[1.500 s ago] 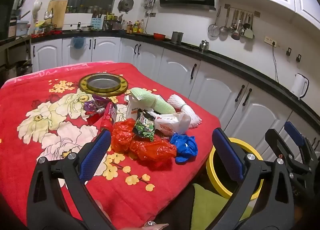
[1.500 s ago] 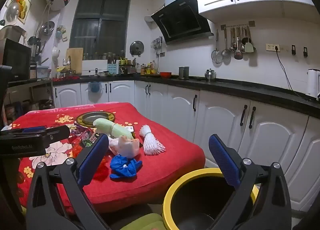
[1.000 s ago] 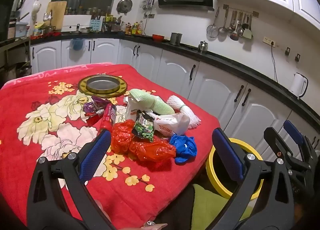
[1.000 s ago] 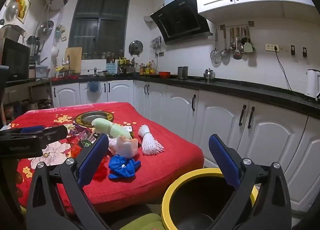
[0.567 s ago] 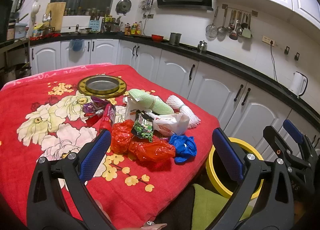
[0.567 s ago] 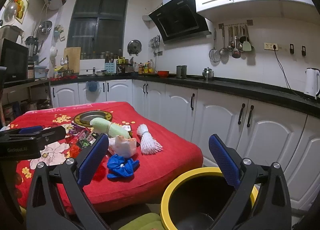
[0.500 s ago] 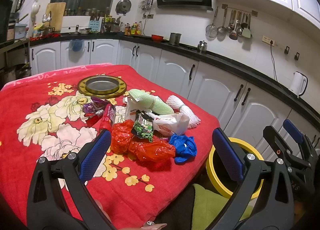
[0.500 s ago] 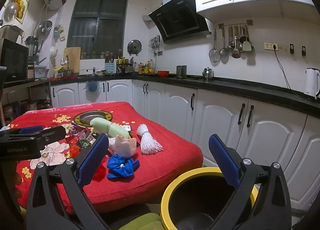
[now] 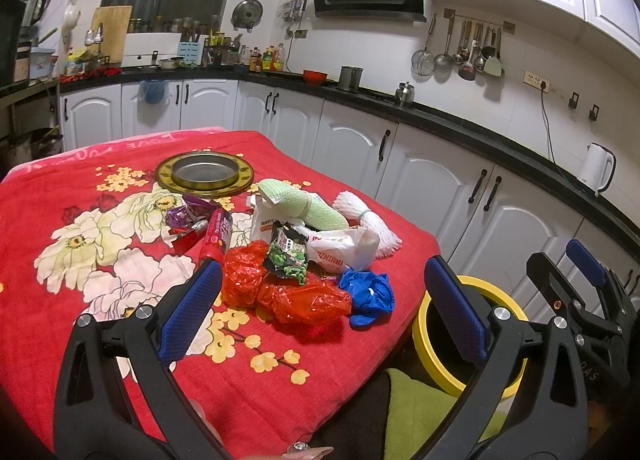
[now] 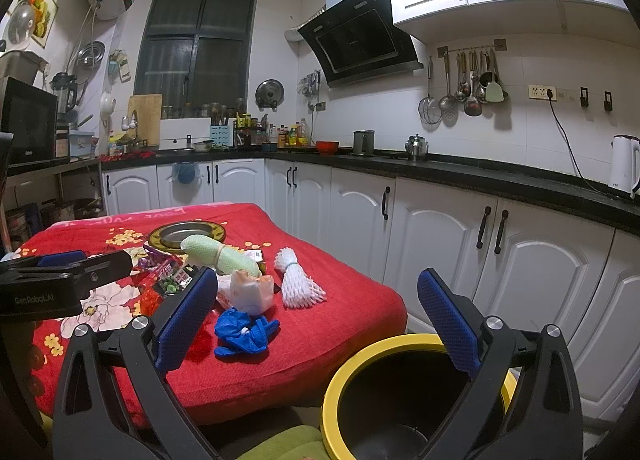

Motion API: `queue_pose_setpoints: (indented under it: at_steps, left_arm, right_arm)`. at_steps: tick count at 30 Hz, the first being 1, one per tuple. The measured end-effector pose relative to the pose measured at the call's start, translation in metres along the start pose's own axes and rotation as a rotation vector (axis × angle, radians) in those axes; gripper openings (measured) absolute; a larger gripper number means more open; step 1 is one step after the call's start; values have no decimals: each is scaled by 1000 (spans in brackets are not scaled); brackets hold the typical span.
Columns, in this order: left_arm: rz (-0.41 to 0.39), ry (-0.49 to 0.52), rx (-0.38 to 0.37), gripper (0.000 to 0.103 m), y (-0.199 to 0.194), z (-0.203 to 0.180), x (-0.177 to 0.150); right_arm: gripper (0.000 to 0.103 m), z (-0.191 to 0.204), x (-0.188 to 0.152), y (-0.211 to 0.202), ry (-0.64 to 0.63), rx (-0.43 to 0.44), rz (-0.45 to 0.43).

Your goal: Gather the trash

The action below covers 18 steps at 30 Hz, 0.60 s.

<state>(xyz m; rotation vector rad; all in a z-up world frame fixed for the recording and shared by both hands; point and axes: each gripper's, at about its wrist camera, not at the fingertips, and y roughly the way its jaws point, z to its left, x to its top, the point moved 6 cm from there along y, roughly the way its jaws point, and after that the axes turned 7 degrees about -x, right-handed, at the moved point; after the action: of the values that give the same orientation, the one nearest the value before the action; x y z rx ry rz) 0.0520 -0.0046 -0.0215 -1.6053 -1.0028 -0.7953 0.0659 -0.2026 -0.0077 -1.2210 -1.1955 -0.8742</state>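
Open air above heaped trash [image 9: 304, 260]; yellow-rimmed bin [image 10: 404, 400] mouth unobstructed beside table [image 9: 256, 372].

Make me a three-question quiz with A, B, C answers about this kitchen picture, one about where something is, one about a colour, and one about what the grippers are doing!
1. Where is the bin?
A. On the table
B. On the floor beside the table
C. On the counter

2. What colour is the crumpled glove?
A. Blue
B. Yellow
C. Pink

3. What are the left gripper and right gripper doing?
A. Both shut on trash
B. One holds a bag
C. Both open, holding nothing

Answers:
1. B, its yellow rim sits low, next to the red tablecloth edge.
2. A, it is bright blue beside the red plastic bag.
3. C, both pairs of fingers stand wide apart with nothing between them.
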Motion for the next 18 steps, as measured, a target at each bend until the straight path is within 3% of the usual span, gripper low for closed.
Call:
queue_pose_setpoints:
  at_steps: [11,18]
  left_arm:
    - [9,-22,2,93,2,0,6]
    - [3,-70,-4,93,1,25,5]
  right_arm:
    - [97,9,-8,8,-11,27,15]
    - [97,22,-9,14,-46,87,46]
